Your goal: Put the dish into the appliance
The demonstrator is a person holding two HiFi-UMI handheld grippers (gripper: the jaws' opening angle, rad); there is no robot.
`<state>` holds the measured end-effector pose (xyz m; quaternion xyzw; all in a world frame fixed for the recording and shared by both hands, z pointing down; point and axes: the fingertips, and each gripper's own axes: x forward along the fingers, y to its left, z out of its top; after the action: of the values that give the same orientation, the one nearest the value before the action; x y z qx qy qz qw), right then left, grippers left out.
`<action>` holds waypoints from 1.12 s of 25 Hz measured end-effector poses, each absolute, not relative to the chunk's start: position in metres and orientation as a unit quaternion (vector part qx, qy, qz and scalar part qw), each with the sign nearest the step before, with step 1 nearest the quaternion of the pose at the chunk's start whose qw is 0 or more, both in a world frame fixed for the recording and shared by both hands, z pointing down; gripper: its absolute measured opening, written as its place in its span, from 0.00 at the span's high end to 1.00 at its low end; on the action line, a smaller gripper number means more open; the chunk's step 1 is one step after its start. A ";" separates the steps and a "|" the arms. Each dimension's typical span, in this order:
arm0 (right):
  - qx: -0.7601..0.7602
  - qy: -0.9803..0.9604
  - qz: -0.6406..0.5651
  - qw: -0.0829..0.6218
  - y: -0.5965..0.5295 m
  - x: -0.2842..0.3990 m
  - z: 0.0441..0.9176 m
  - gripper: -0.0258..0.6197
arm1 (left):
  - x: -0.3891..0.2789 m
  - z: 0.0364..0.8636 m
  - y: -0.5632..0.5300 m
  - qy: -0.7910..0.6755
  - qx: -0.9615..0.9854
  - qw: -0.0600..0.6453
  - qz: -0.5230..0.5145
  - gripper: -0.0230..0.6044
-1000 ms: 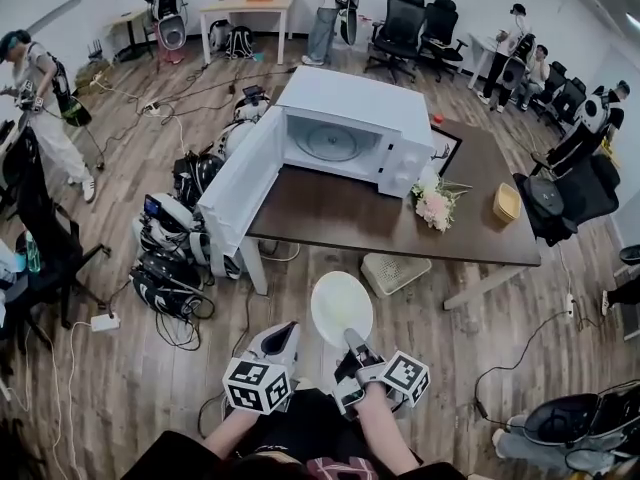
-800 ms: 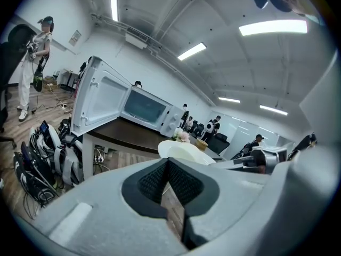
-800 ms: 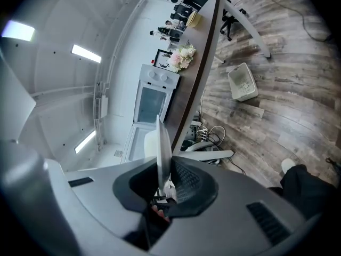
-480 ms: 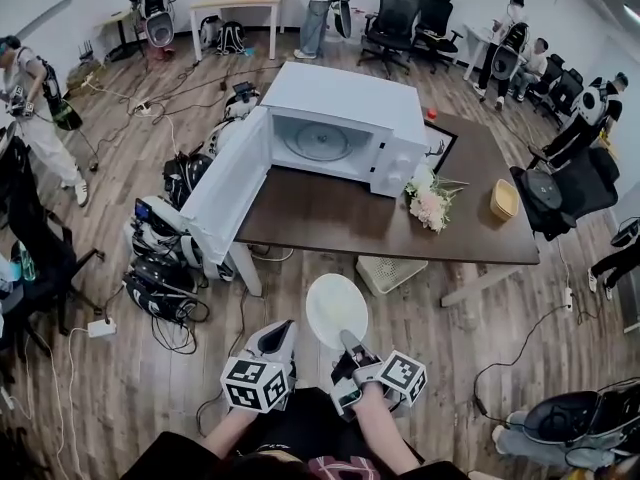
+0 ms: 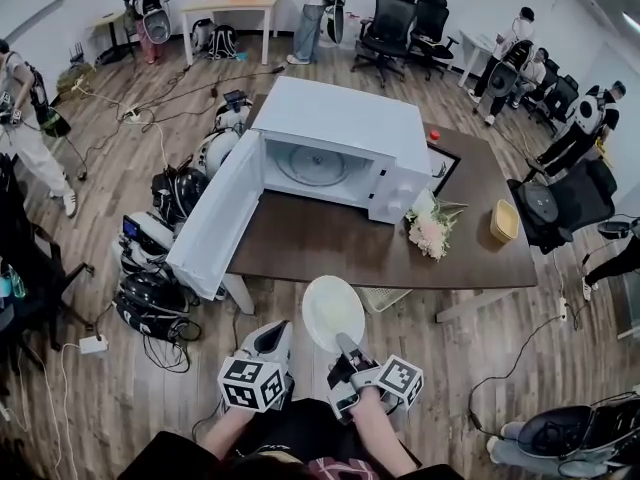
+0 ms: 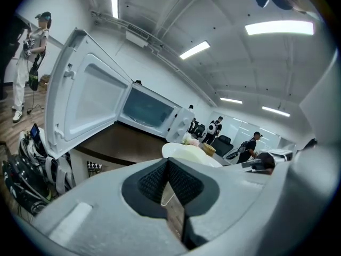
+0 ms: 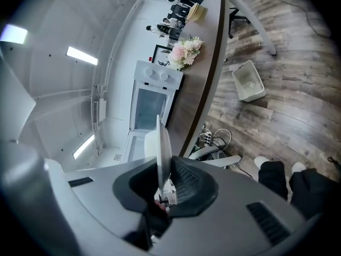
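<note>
the right gripper [image 5: 345, 342] pinches the rim of the round white plate [image 5: 333, 311], which is now nearer the front edge of the dark brown wooden table [image 5: 330, 243] than a second ago and not yet inside the open white microwave [image 5: 340, 133]. the left gripper [image 5: 272, 332] has advanced alongside, its jaws pressed together on nothing.

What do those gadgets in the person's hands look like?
Both the left gripper and right gripper are pale grey moulded shells tapering to two jaws lined with black, ribbed pads. Each carries a white cube printed with black square markers.
</note>
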<state>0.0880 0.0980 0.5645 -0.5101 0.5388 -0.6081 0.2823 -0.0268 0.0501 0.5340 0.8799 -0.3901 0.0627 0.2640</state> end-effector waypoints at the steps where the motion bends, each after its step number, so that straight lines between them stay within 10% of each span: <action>1: -0.511 0.541 -0.605 0.283 0.086 0.089 0.562 0.88 | -0.025 0.533 0.039 -0.389 0.881 0.263 0.062 0.95; 28: -0.545 0.496 -0.593 0.324 -0.082 0.097 0.566 0.88 | 0.000 0.534 -0.134 -0.336 0.900 0.263 0.085 0.95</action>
<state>0.0973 -0.0816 0.5662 -0.5451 0.4964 -0.5928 0.3239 -0.0003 -0.1339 0.5338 0.9005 -0.3357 0.0850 0.2631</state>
